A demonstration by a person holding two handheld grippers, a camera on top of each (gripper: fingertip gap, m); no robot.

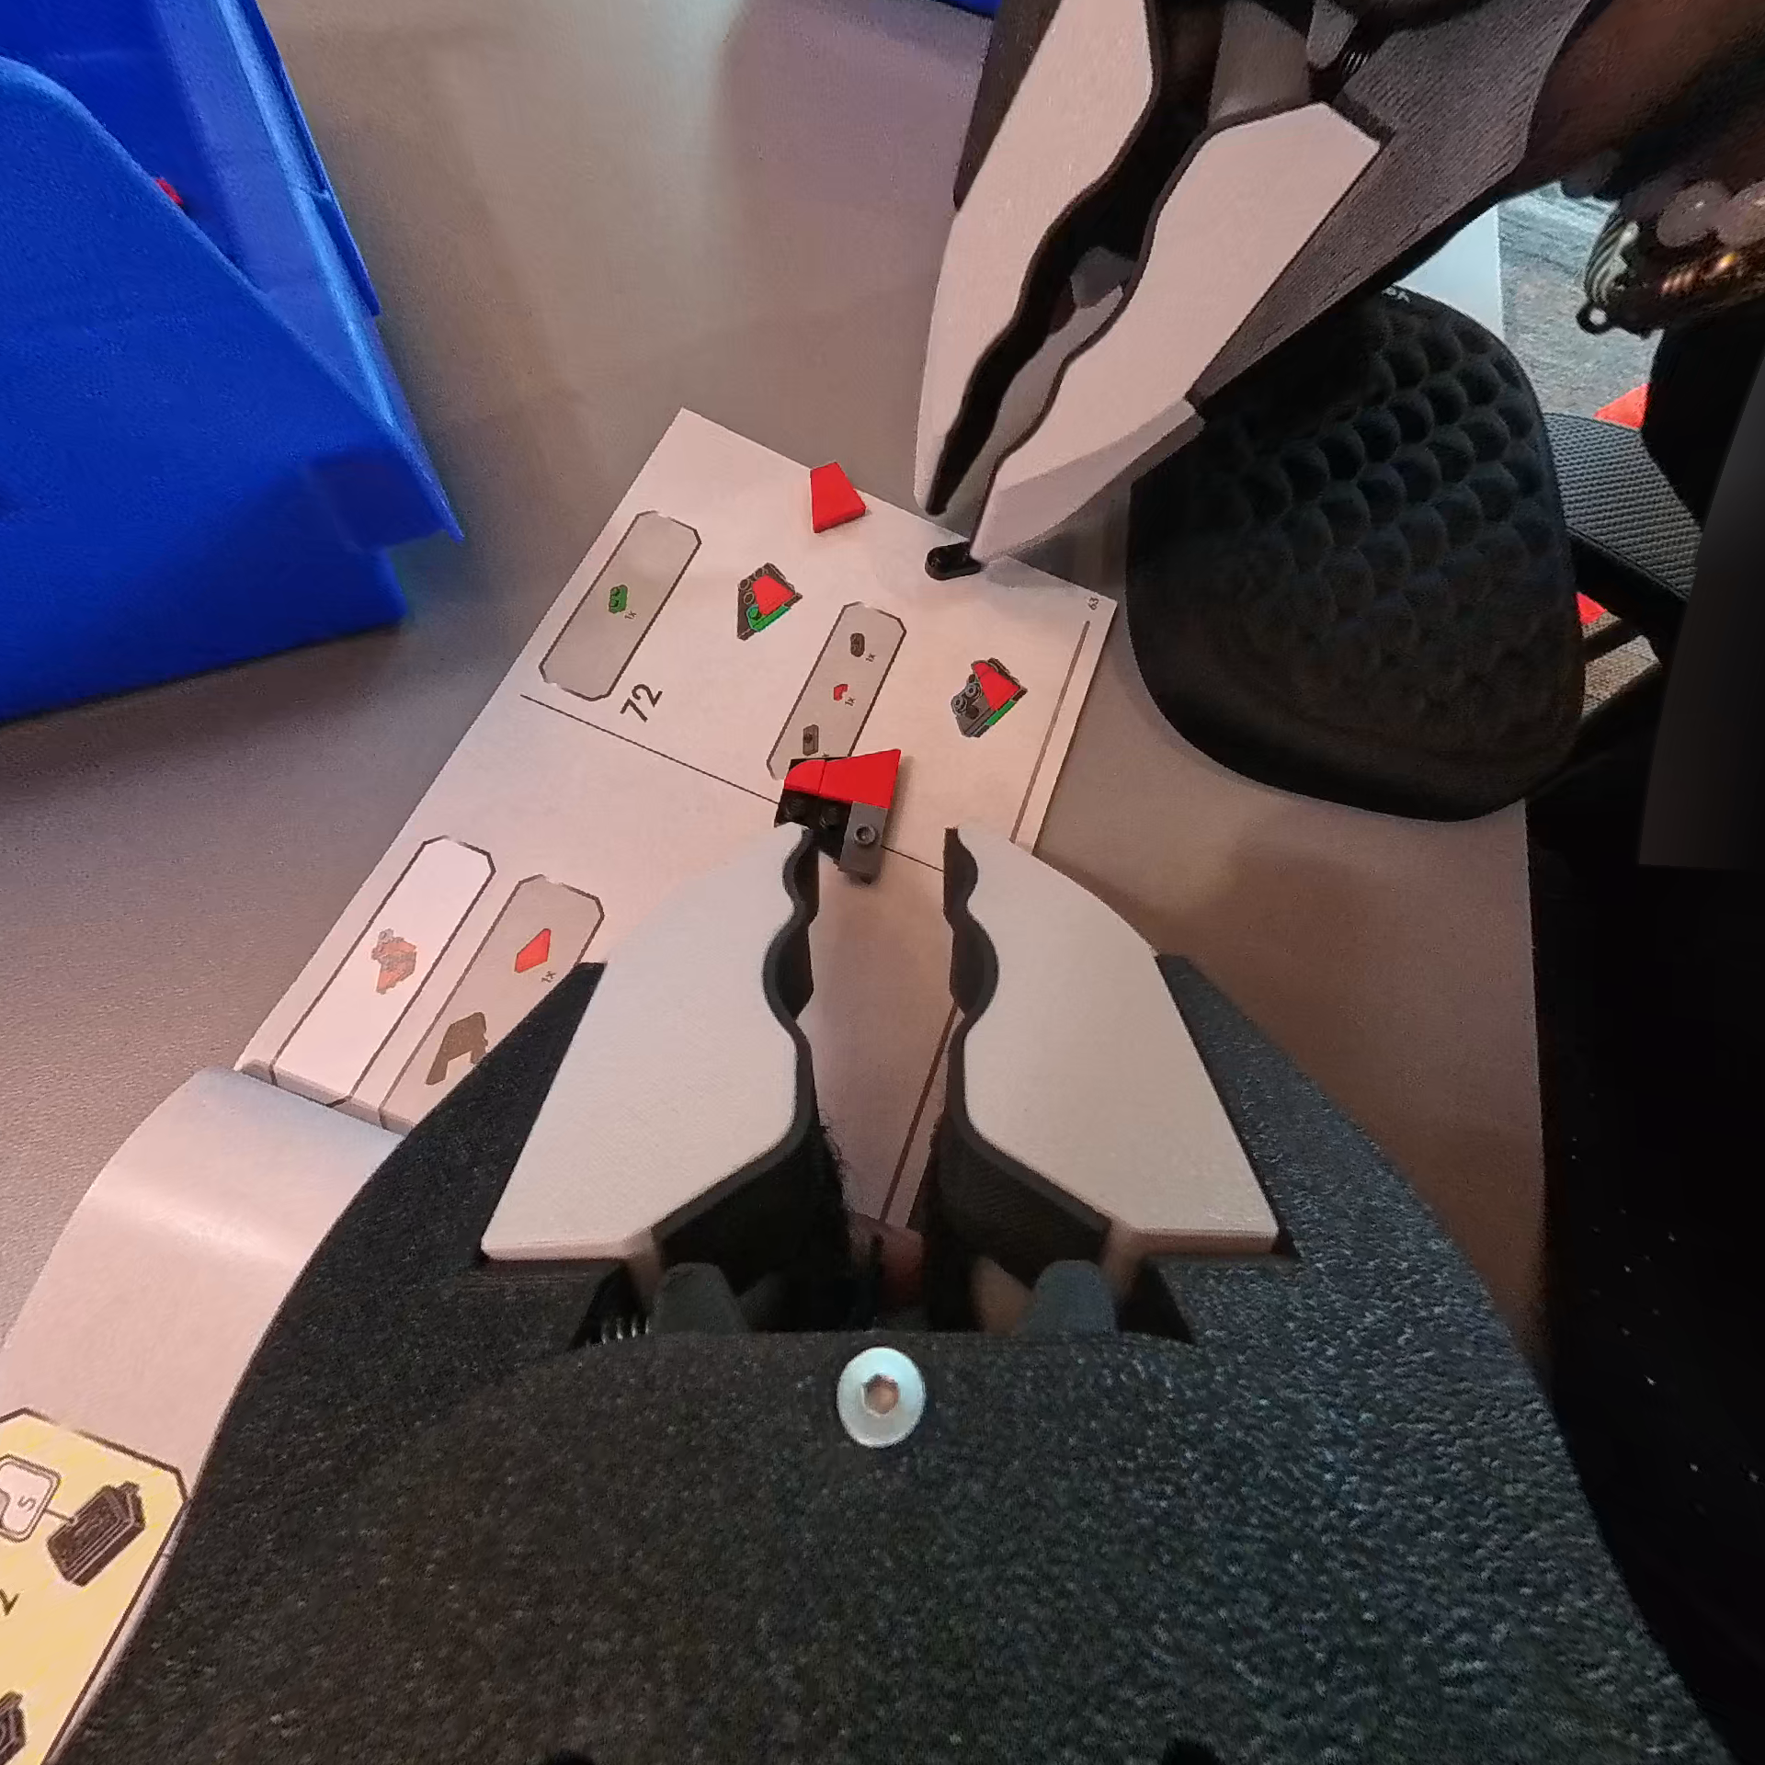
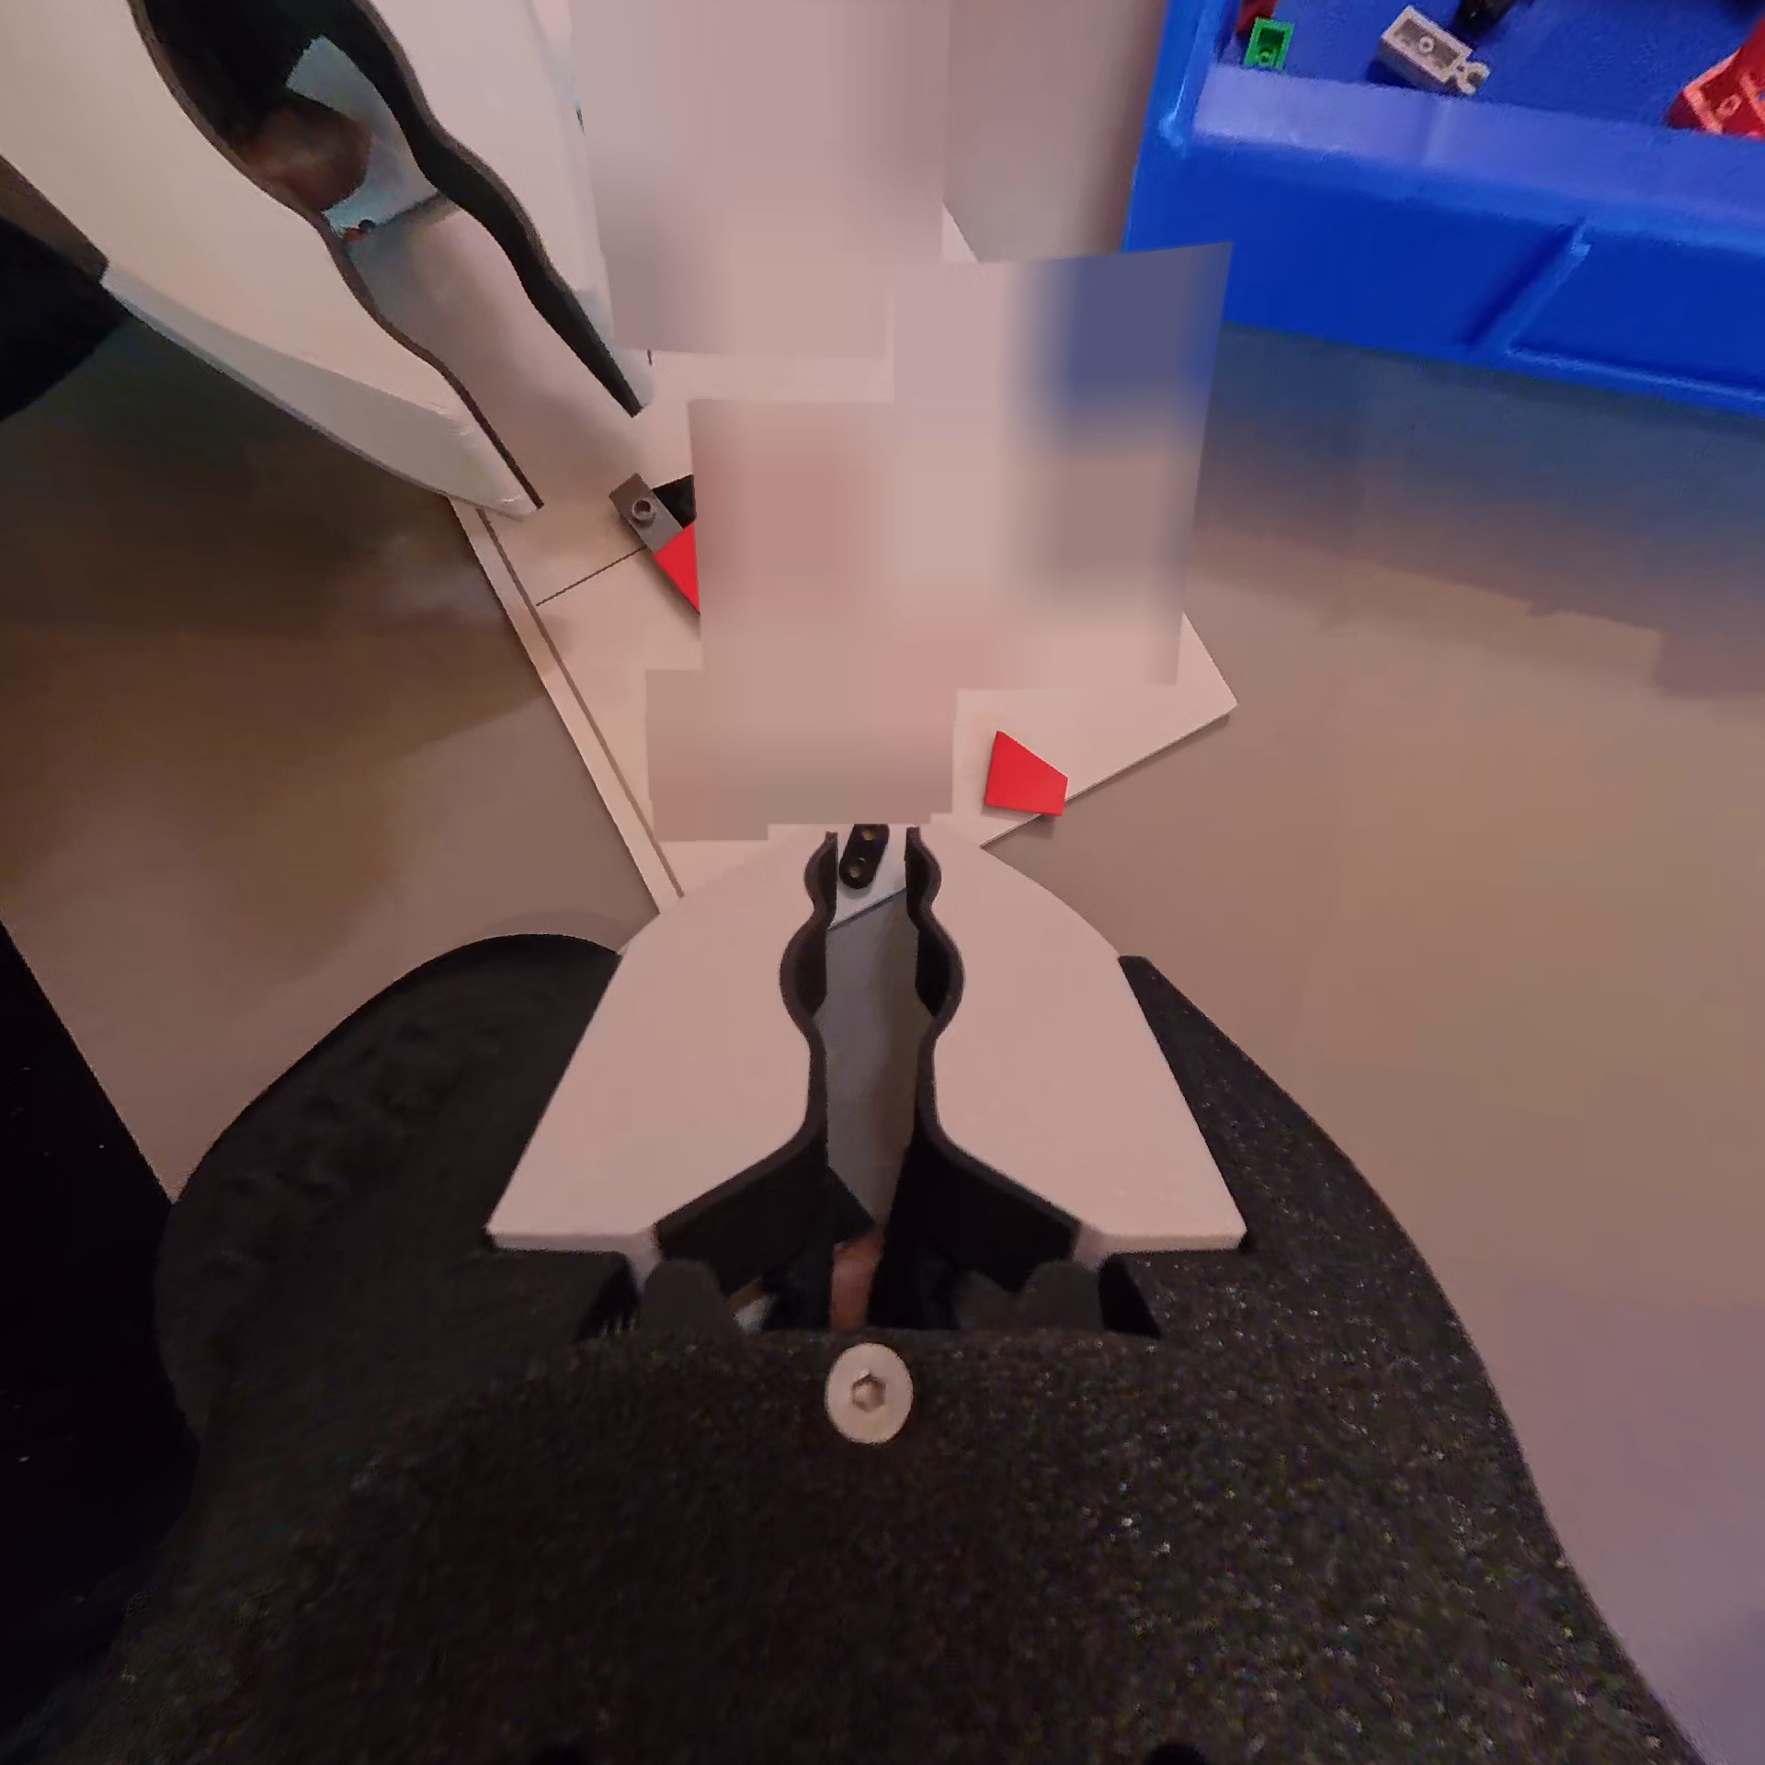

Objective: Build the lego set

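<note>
A small assembly of red, black and grey pieces lies on the white instruction sheet. My left gripper is open just behind it; its left fingertip is close beside the assembly and the right one stands apart. The assembly also shows in the right wrist view, below the left gripper. My right gripper is open, low over the sheet's corner. A small black two-hole piece lies between its tips with a gap on each side. That piece sits at the right gripper's tips. A loose red wedge tile lies nearby.
A blue parts bin stands left of the sheet; in the right wrist view it holds several loose pieces. A black padded chair is beyond the table's right edge. A second yellow-tinted page lies at the lower left. Spacing between my two grippers at the tips: around 9 centimeters.
</note>
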